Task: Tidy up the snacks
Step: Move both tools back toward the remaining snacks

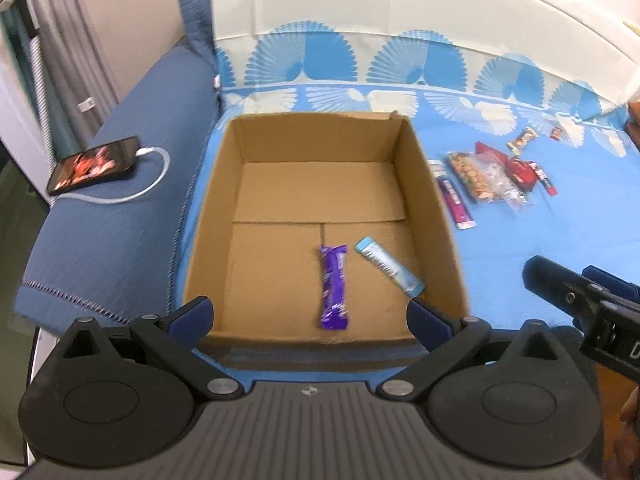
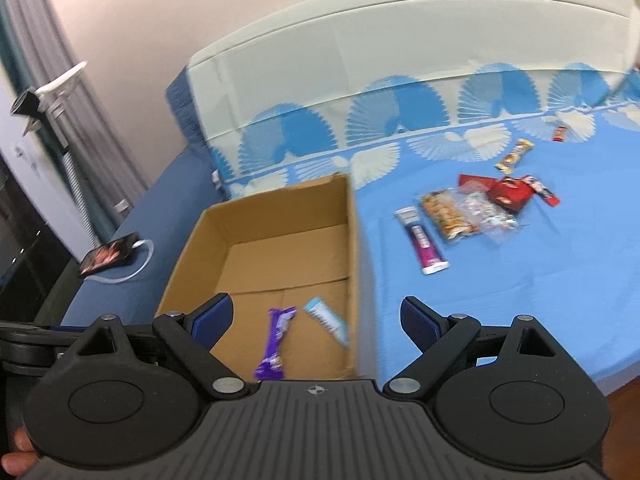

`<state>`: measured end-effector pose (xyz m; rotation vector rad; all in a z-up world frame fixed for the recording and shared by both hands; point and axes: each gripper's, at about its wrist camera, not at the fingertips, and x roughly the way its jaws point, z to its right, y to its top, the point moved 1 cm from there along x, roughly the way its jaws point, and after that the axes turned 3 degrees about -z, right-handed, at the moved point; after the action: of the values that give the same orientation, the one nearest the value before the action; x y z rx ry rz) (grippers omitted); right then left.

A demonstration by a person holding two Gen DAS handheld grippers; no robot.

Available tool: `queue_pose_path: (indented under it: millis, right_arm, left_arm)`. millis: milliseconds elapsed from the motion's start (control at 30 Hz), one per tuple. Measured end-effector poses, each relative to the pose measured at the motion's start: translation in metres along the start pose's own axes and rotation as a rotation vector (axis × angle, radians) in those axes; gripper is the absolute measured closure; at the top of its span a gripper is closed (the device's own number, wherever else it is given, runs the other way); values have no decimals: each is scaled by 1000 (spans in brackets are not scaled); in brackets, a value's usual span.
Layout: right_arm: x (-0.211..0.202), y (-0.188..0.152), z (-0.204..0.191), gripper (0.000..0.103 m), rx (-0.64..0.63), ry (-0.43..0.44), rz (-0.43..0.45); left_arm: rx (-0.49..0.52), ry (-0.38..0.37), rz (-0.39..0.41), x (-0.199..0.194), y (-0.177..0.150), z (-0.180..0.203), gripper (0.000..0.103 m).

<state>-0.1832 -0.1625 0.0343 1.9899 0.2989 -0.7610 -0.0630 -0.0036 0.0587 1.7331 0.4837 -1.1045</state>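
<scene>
The left gripper [image 1: 310, 316] has its jaws spread wide and holds nothing; it hangs over the near edge of the cardboard box [image 1: 424, 184]. The right gripper [image 2: 316, 322] is also spread and empty, above the near right corner of the same box.

Inside the box, on the near part of its floor, lie two snacks: a purple bar [image 1: 334, 286] in a glossy, crinkled wrapper, and just to its right a light blue bar [image 1: 390, 270], long and flat, lying at an angle. They do not touch.

The box is plain brown, open at the top, with folded flaps as its floor. It stands on a bright blue sheet [image 1: 520, 240] with a white fan pattern. To the right of the box is a loose group of snacks [image 2: 476, 208]: a magenta tube, a clear bag of nuts, red packets. Their print is too blurred to read. On the far left a phone [image 1: 94, 164] with a white cable lies on a darker blue cloth.
</scene>
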Motion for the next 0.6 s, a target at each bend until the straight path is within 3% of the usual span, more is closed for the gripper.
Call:
queue_pose_path:
  millis: [400,600]
  right_arm:
    - [-4,19,128,8,173,-212,60]
    - [23,32,189,8,289,-229,37]
  left_arm:
    - [107,-34,7,17,50,77,0]
    - [146,-34,-22,45,84,120,0]
